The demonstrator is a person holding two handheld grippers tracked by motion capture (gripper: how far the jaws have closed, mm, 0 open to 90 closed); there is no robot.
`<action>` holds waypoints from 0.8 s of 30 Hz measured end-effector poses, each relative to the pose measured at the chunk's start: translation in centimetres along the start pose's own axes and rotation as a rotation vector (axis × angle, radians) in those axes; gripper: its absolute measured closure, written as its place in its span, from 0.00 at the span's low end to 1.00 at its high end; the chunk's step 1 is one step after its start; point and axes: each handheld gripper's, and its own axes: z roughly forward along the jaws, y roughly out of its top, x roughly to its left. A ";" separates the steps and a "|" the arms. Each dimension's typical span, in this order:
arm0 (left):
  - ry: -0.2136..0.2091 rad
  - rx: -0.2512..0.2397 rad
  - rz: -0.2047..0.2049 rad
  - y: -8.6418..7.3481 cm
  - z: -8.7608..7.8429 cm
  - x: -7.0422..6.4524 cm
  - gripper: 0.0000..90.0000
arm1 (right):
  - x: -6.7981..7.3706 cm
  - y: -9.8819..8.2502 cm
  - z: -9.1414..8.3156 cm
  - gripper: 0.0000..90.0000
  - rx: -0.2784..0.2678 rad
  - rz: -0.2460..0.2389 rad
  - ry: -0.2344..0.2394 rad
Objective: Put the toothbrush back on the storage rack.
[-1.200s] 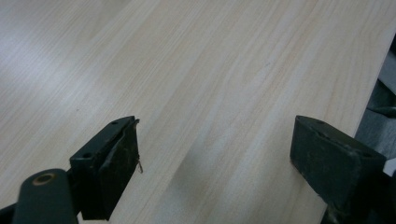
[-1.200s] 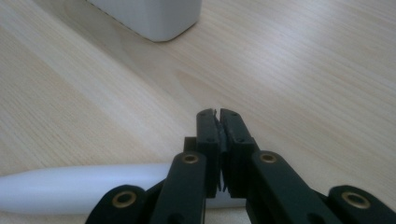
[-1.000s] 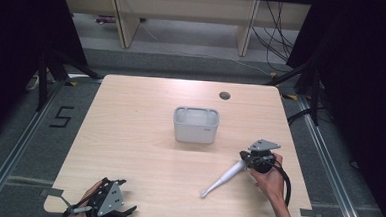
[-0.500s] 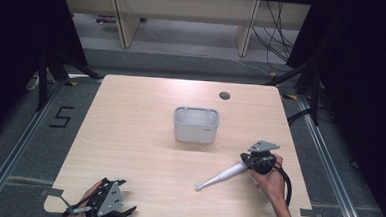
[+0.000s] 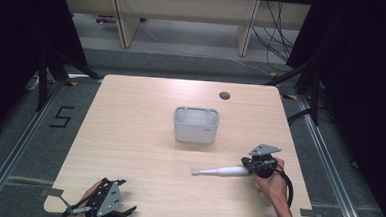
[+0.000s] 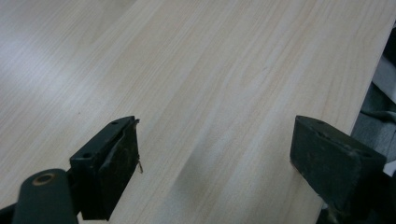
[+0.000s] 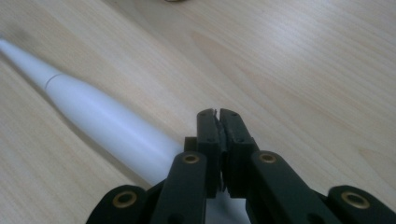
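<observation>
Swung round since a second ago, the white tapered tool now lies nearly level across the table, tip toward the person's left, its thick end at the right gripper. That gripper's jaws are pressed together with the tool just beside them. Near the front corner, the left gripper rests spread wide over bare wood, well apart from the grey bin.
</observation>
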 end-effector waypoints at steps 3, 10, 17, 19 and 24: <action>0.000 0.001 0.001 0.0 0.0 0.0 0.17 | 0.0 -0.1 -0.1 0.97 0.001 -0.017 0.002; 0.001 0.002 0.001 0.0 0.0 0.0 0.17 | 0.5 -0.5 -0.6 0.97 0.015 -0.004 0.017; 0.005 0.002 0.003 0.0 0.0 0.0 0.17 | 1.2 -0.4 -0.8 0.97 0.021 -0.034 0.026; 0.005 0.003 0.003 0.0 0.0 0.0 0.17 | 1.2 -0.4 -0.9 0.97 0.024 -0.037 0.030; 0.001 0.002 0.000 -0.1 -0.1 0.0 0.17 | 1.5 -0.5 -1.2 0.97 0.035 -0.029 0.028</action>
